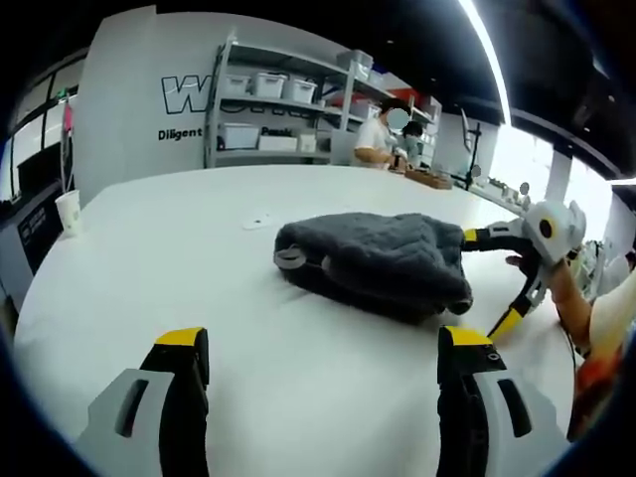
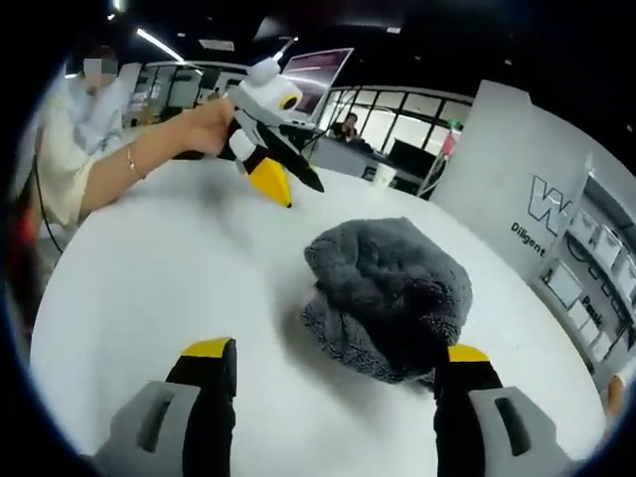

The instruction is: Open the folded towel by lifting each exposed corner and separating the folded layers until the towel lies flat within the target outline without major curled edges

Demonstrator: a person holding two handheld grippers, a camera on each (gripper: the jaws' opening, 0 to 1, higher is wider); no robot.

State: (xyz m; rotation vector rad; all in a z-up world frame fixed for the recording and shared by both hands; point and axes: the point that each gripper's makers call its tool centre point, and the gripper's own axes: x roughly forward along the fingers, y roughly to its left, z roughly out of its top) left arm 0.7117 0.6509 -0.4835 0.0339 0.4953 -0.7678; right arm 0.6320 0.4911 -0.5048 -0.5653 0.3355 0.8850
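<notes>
One dark grey towel (image 1: pixel 383 260), thick and fluffy with a nubby, quilted pile, sits bunched in a rounded, lumpy mound on a smooth white table (image 1: pixel 179 268) with a curved edge. In the left gripper view the towel lies near the middle of the table, ahead of the left gripper (image 1: pixel 323 353), whose two grey jaws with black pads and yellow tips stand wide apart over bare tabletop, holding nothing. A small loop or tag pokes out at the towel's near left end. Beyond the towel, at its right side, the right gripper (image 1: pixel 490 283) reaches in, its two yellow-tipped jaws spread, one close to the towel's far edge and one lower by the table; a hand (image 1: pixel 556 278) holds its white body. In the right gripper view the same towel (image 2: pixel 390 296) looks like a soft folded heap with a paler, fuzzy lower layer, lying just ahead of the right gripper's (image 2: pixel 336 350) two jaws, which are spread wide and grasp nothing; the right-hand jaw tip is just beside the towel's near edge. Across the table a hand (image 2: pixel 204 126) lifts the left gripper (image 2: pixel 283 179), white and black with yellow tips, above the surface. One white paper cup (image 1: pixel 68 211) stands at the table's far left edge. Behind are grey metal shelves (image 1: pixel 283 104) carrying several white bins.
</notes>
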